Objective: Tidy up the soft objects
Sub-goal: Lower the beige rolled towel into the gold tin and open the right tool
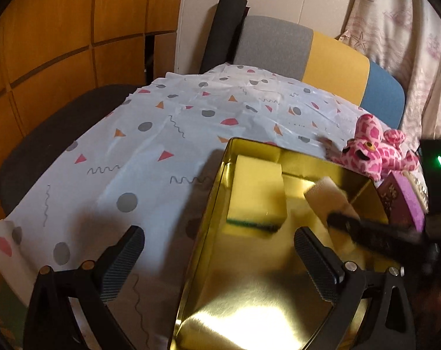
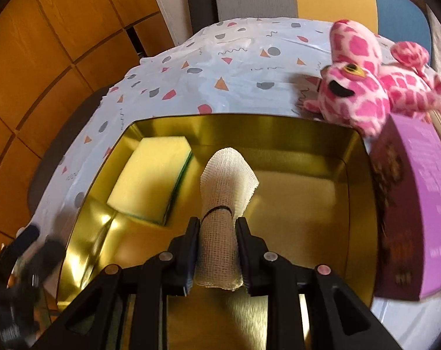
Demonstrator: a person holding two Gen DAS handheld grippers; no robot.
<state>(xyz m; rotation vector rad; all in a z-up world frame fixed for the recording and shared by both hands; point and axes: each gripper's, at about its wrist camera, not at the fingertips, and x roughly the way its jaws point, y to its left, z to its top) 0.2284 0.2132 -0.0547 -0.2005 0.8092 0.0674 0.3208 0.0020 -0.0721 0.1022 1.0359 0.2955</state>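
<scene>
Right gripper [image 2: 216,253], angled down over the gold tin [image 2: 363,204], pinches a gauze roll [image 2: 226,180] at frame centre beside the yellow sponge [image 2: 150,178]; left gripper [image 1: 220,262] spread wide, empty.

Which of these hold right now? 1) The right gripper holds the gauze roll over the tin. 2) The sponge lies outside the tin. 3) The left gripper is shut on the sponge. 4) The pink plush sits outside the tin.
1) True: the right gripper clamps the gauze roll above the gold tin.
2) False: the yellow sponge lies inside the tin.
3) False: the left gripper is open and empty.
4) True: the pink plush rests on the cloth beyond the tin's rim.
</scene>
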